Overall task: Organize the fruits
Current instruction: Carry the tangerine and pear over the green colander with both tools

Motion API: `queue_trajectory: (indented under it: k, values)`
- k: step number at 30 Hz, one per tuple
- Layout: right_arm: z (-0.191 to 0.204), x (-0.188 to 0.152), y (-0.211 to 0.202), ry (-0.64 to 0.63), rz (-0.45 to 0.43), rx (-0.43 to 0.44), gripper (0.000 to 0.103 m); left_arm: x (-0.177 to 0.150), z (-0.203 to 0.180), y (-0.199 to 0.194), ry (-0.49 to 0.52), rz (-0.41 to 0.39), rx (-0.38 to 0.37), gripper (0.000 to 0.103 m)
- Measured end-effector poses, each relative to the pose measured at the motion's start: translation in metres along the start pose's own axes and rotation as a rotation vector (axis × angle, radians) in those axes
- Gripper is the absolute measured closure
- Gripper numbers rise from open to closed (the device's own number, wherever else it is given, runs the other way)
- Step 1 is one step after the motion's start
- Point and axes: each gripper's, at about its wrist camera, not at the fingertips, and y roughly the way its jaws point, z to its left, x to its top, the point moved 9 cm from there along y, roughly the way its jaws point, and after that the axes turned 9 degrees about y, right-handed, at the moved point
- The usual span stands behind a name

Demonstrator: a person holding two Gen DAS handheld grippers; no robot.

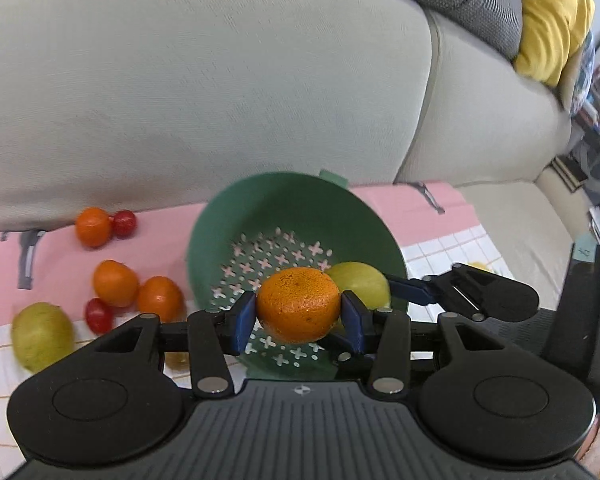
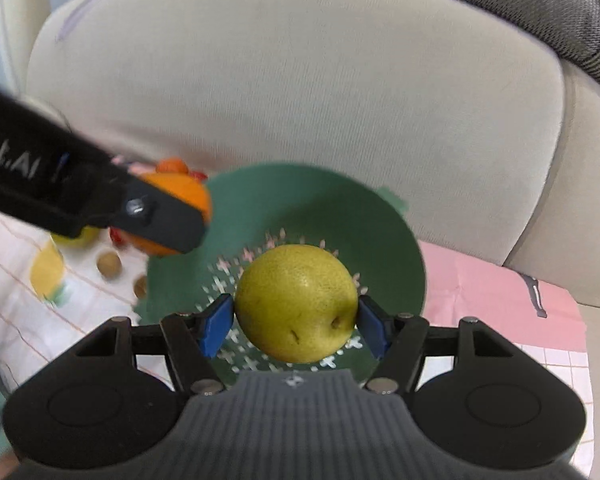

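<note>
My left gripper (image 1: 299,316) is shut on an orange mandarin (image 1: 298,304) and holds it above the green colander (image 1: 220,224). My right gripper (image 2: 296,320) is shut on a yellow-green pear (image 2: 296,302) over the same colander (image 2: 380,232). The pear also shows behind the mandarin in the left wrist view (image 1: 364,282), with the right gripper's fingers (image 1: 410,290) beside it. The left gripper and its mandarin (image 2: 184,192) show at the left of the right wrist view. The colander's bottom holds no fruit that I can see.
Left of the colander lie several mandarins (image 1: 115,283), two cherry tomatoes (image 1: 99,315) and another pear (image 1: 42,336) on a pink and white cloth (image 1: 432,220). Small brown fruits (image 2: 109,265) lie on the cloth. A beige sofa back (image 1: 220,80) rises behind.
</note>
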Motion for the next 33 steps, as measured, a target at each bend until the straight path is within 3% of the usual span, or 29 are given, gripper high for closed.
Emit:
queue_trajectory:
  k: [9, 20, 26, 33]
  values:
    - [0.004, -0.015, 0.029, 0.003, 0.123, 0.026, 0.039, -0.011, 0.003, 0.024, 0.024, 0.075, -0.001, 0.051]
    - [0.025, -0.051, 0.012, 0.089, 0.260, 0.116, 0.039, -0.037, -0.002, 0.032, 0.074, 0.162, 0.006, 0.051]
    - [0.013, -0.044, 0.020, 0.042, 0.224, 0.036, 0.039, -0.044, 0.004, 0.036, 0.063, 0.198, 0.030, 0.051]
    - [0.007, -0.045, 0.036, -0.044, 0.263, 0.016, 0.039, -0.051, 0.011, 0.047, 0.055, 0.246, 0.041, 0.051]
